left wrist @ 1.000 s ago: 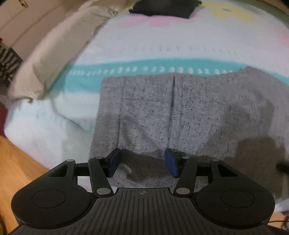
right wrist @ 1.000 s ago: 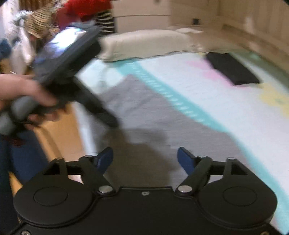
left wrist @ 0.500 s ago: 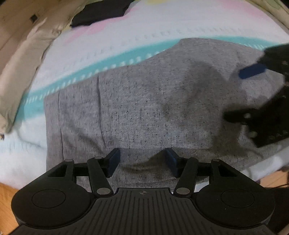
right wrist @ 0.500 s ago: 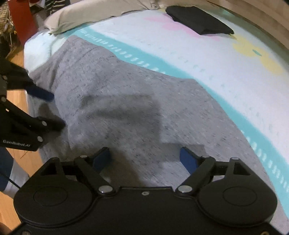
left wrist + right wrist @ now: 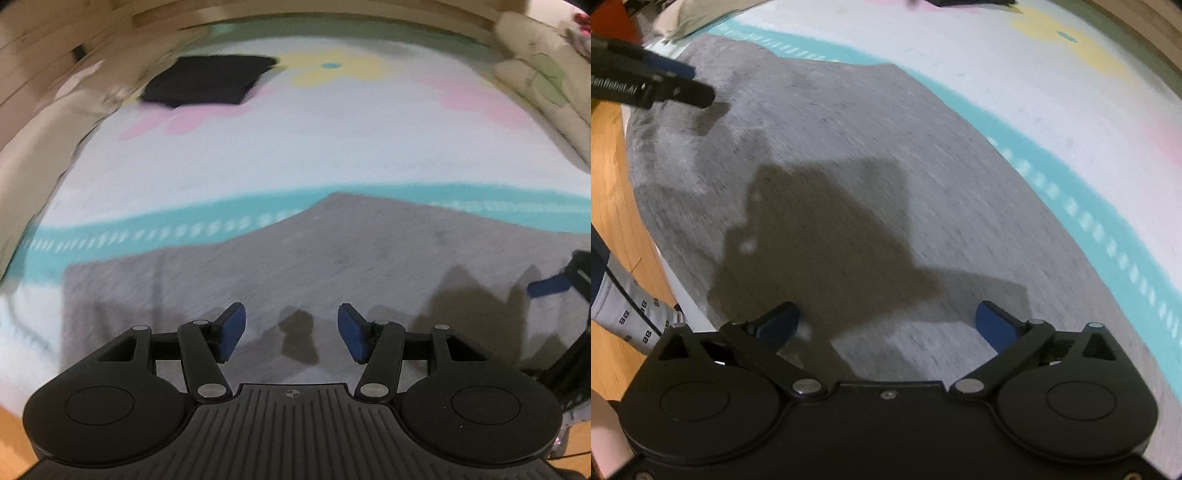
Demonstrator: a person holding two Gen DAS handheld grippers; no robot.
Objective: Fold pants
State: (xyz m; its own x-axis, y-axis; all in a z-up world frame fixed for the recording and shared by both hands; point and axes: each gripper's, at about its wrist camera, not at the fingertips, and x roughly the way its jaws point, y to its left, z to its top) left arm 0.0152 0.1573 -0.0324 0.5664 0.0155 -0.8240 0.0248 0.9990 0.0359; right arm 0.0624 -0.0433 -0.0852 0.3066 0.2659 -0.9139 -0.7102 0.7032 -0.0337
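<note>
Grey pants (image 5: 332, 251) lie flat on a bed with a pastel blanket (image 5: 295, 147); they fill the right wrist view (image 5: 868, 147) too. My left gripper (image 5: 290, 332) is open and empty, just above the pants' near edge. My right gripper (image 5: 886, 325) is open and empty above the pants. The right gripper's blue fingertip (image 5: 550, 286) shows at the right edge of the left wrist view. The left gripper also shows at the top left of the right wrist view (image 5: 687, 83), over the pants' left end.
A folded black garment (image 5: 210, 81) lies at the far side of the bed. Beige pillows (image 5: 543, 74) sit at the far right and along the left edge (image 5: 37, 147). Wooden floor (image 5: 609, 177) and a person's leg (image 5: 624, 306) are at the left.
Both grippers have shifted over the pants. The left wrist view has tilted up and now shows the far side of the bed. Both stay open.
</note>
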